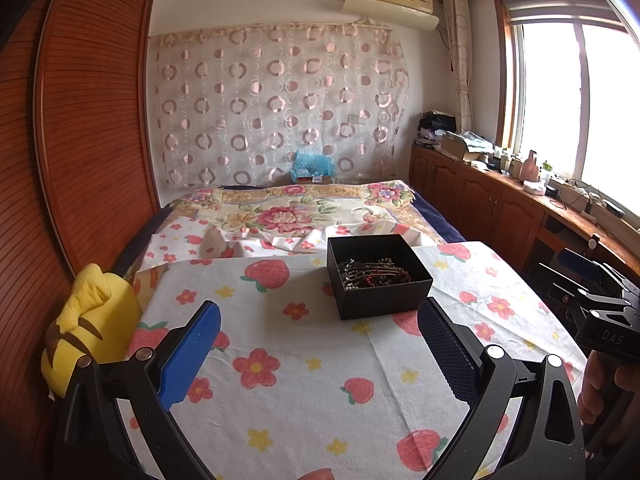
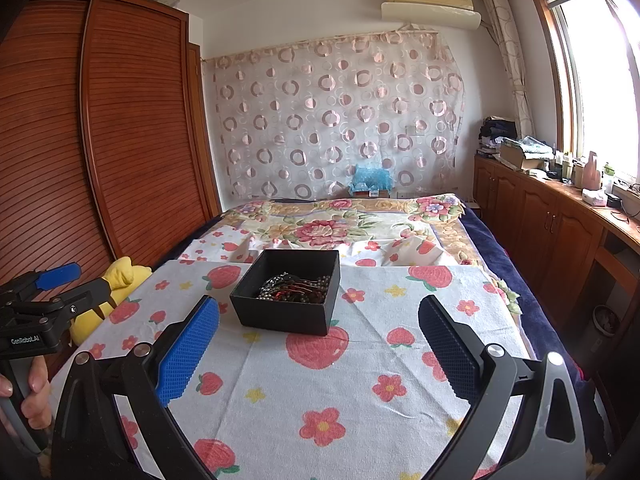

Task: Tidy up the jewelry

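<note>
1. Two grippers are up over the bed, both empty. The left gripper [image 1: 320, 344] has its jaws spread wide, blue pad on the frame's left and dark pad on the right, nothing between them but cloth.
2. Same deal with the right gripper [image 2: 320, 344]: jaws wide apart, holding nothing.
3. The black box [image 1: 378, 276] sits open on the strawberry cloth [image 1: 280, 360], a bit right of centre in the left wrist view, just past the dark pad's tip. In the right wrist view the box is at mid frame, slightly left, beyond the blue pad.
4. Inside the box is the jewelry [image 1: 370, 274], a tangled pile of dark beads and silvery bits with some red. Can't pick out single pieces.
5. A yellow plush toy [image 1: 96, 320] lies at the cloth's left edge, lower left of the frame, next to the wooden wardrobe [image 1: 88, 120].
6. Further back there's a flowered blanket [image 1: 288, 212], and a window [image 1: 580, 92] at the upper right.
7. Each gripper peeks into the other's view at the frame edge, held by a hand.
</note>
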The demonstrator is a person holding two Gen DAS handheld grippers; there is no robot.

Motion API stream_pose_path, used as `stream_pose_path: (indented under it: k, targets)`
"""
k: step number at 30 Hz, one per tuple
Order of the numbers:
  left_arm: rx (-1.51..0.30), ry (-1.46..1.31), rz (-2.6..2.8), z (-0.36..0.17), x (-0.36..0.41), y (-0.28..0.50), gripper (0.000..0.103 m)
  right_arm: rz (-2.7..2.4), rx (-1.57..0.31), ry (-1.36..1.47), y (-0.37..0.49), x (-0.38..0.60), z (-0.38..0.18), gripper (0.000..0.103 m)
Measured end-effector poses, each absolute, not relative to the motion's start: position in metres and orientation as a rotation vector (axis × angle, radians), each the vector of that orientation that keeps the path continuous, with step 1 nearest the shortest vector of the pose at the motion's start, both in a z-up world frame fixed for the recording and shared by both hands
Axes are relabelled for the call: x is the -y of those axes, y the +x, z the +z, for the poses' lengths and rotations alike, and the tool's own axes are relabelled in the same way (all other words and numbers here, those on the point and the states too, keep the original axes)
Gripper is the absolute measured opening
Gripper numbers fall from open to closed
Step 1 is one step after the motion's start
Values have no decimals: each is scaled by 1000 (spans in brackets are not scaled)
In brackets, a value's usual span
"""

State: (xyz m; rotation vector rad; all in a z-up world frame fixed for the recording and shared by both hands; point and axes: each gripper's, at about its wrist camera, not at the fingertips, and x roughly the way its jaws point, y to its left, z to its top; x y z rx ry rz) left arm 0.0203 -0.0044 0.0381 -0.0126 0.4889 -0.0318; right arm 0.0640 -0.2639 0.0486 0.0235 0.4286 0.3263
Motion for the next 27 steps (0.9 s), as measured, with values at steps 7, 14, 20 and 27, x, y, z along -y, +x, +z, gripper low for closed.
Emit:
stream_pose_path:
  k: [7, 14, 20, 27]
  targets:
    - [-489, -13, -32, 38, 4, 21, 95, 326, -428, 23, 63, 264, 47, 101]
    - [-489, -12, -32, 38, 5, 21, 95, 326, -428, 22, 62, 264, 47, 101]
    - [-490, -10, -30, 38, 5, 20, 95, 326, -428, 24, 63, 264, 47, 101]
    - [-489, -10, -30, 38, 5, 20, 95, 326, -427, 23, 63, 264, 48, 101]
